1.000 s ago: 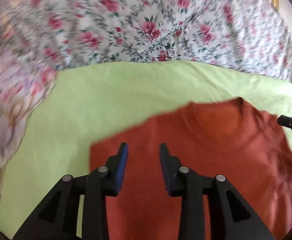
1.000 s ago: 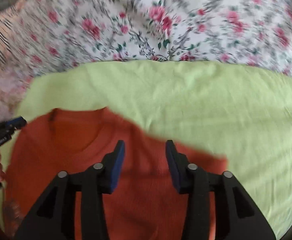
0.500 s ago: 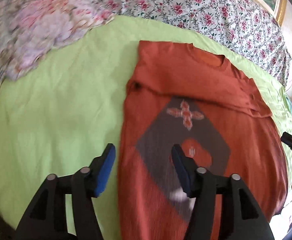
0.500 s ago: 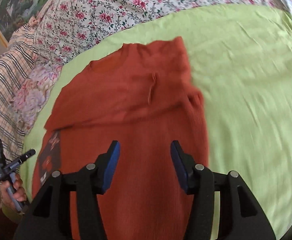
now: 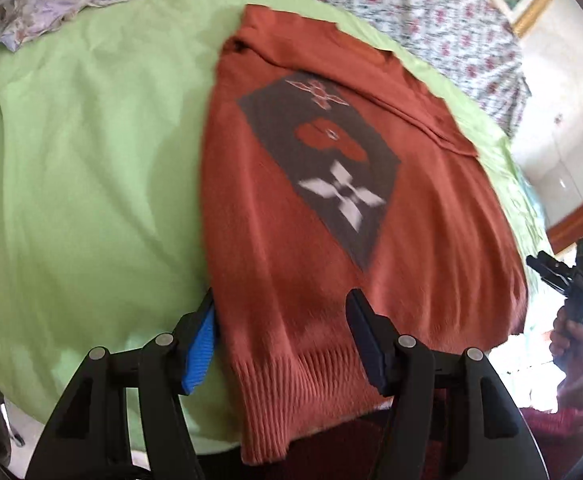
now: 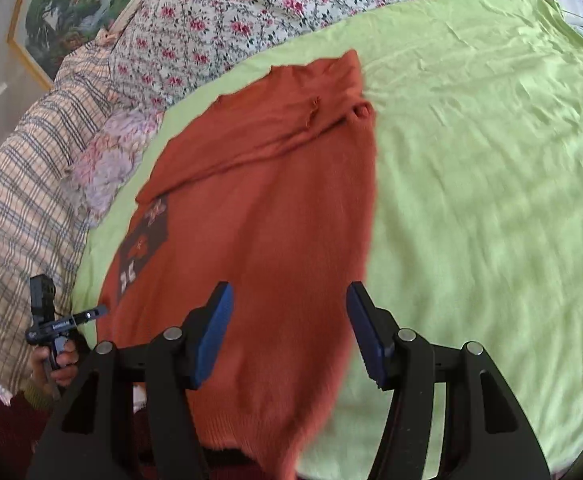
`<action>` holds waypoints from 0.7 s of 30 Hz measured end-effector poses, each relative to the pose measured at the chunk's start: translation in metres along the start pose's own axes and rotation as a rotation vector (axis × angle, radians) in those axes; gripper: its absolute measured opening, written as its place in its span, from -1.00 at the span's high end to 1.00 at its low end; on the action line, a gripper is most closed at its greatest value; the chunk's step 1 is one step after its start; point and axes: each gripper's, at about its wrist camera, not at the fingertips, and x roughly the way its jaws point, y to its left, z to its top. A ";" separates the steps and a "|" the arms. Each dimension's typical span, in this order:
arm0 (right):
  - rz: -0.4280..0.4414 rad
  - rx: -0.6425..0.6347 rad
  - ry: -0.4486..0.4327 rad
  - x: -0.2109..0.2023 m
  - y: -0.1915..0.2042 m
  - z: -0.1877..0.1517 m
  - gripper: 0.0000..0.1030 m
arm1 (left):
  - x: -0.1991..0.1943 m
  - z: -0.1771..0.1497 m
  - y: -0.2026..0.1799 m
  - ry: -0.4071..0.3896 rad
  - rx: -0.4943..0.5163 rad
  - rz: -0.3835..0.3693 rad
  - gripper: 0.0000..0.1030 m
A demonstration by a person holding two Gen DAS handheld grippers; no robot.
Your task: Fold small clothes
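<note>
A rust-orange knitted sweater with a grey diamond patch (image 5: 355,184) lies flat on the lime-green sheet (image 5: 83,168) of the bed, its ribbed hem hanging over the near edge and its sleeves folded in. My left tongs (image 5: 281,340) hover wide apart over the hem, gripping nothing. My right tongs (image 6: 289,332) gape equally wide above the sweater's other side, empty too.
</note>
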 end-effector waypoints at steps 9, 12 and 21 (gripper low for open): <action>0.138 0.084 0.104 -0.012 -0.020 -0.051 -0.16 | -0.002 -0.016 0.000 0.036 0.043 -0.083 -0.17; 0.195 0.066 0.128 0.007 -0.010 -0.051 -0.16 | -0.001 -0.014 -0.003 0.037 0.064 -0.079 -0.13; 0.225 0.017 0.143 0.015 -0.003 -0.053 0.87 | -0.009 -0.019 0.003 0.019 0.090 -0.049 0.83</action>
